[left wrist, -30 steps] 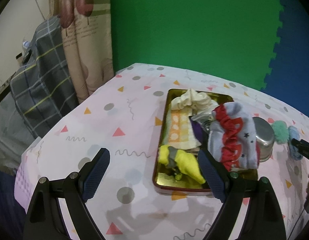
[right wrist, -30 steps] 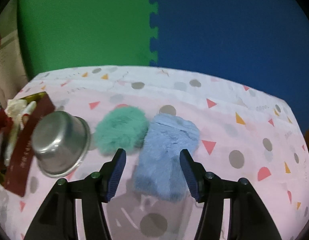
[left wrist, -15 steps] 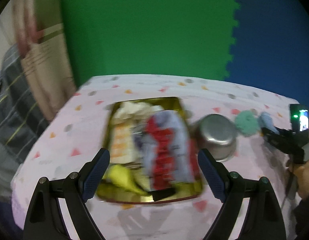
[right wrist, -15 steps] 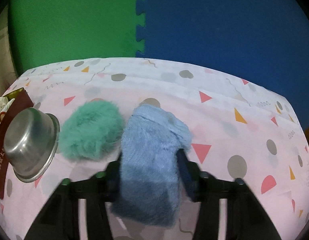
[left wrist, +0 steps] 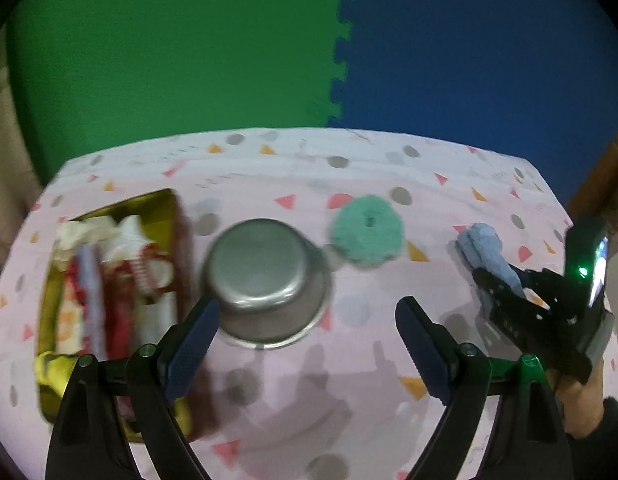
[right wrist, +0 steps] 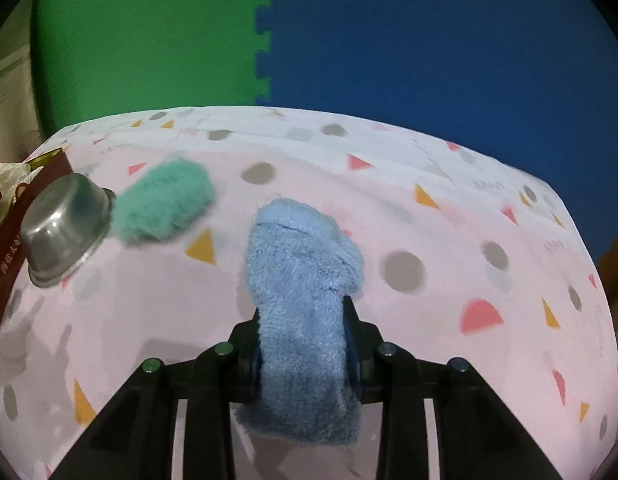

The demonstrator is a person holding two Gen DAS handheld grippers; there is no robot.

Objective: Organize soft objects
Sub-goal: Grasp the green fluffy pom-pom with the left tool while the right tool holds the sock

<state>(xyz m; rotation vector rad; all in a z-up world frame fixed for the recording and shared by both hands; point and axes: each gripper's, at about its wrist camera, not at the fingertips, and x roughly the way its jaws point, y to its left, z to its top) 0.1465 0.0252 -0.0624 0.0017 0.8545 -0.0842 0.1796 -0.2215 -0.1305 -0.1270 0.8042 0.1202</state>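
Blue fleece caught in the right tongs

Fuzzy blue sock [right wrist: 305, 280] sits between the closing right tongs [right wrist: 303, 354], pads pressing its sides. Left tongs [left wrist: 307, 344] gape empty. At ten o'clock: green pom-pom [right wrist: 163, 204], upturned steel bowl [right wrist: 65, 228], filled gold tin [left wrist: 49, 320].

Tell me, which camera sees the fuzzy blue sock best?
The right wrist view: the fuzzy blue sock fills the middle, between the closing jaws of the right gripper. The left wrist view shows the same sock only small, near the right edge, partly hidden by that gripper.
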